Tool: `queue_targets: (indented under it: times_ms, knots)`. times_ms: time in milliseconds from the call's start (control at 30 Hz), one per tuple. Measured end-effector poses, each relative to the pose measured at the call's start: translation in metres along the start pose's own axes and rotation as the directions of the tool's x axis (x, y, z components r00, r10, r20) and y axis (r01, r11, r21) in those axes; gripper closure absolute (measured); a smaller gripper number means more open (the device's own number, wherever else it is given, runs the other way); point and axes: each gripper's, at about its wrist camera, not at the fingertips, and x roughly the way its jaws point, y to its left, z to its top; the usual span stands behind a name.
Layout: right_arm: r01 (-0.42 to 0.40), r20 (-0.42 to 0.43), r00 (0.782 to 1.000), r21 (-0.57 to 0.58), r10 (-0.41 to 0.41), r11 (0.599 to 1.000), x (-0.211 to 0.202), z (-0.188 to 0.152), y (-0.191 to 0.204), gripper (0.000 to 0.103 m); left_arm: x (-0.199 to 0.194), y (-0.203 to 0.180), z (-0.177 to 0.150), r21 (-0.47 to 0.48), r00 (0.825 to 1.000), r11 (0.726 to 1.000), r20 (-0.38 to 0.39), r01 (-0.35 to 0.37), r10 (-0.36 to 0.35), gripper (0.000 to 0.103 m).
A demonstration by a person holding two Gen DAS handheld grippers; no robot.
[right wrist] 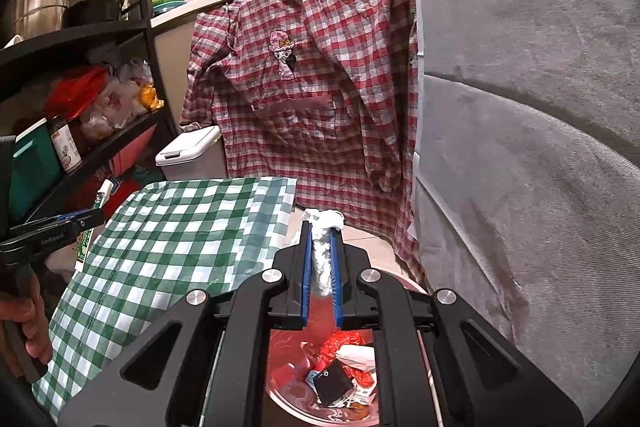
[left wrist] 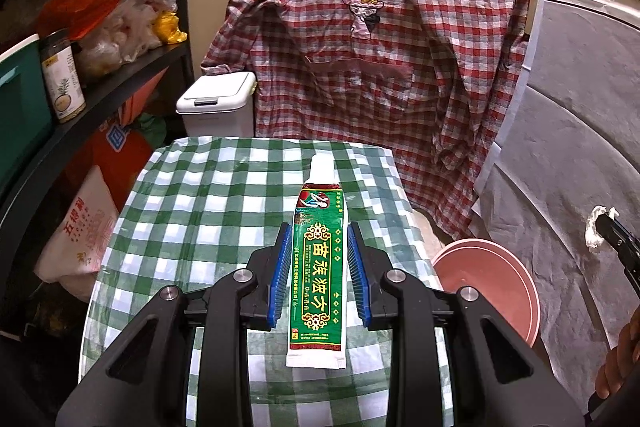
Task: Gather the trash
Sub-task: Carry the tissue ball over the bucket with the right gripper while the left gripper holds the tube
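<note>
Two hand-held grippers: left (left wrist: 318, 259) one tube (left wrist: 318, 267), right (right wrist: 321, 263) one tissue (right wrist: 323, 227).

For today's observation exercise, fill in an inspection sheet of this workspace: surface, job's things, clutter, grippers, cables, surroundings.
Surface: table under a green-checked cloth.
Job's things: green tube between the left gripper's pads; white tissue in the right gripper; pink bin below already holds wrappers.
Clutter: nothing seen on the cloth.
Grippers: left gripper around the tube; right gripper shut on the tissue.
Cables: nothing seen.
Surroundings: plaid shirt hanging behind, white lidded bin, black shelf with bags and jars, grey sheet.
</note>
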Motion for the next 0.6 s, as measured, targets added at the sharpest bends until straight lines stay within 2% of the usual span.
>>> queue_targets:
  times_ms: [600]
  knots:
    - [0.011, -0.035, 0.999, 0.021, -0.010, 1.000, 0.005, -0.002, -0.011, 0.094, 0.010, -0.036, -0.008, 0.061, 0.999, 0.997, -0.005, 0.041, -0.041, 0.075]
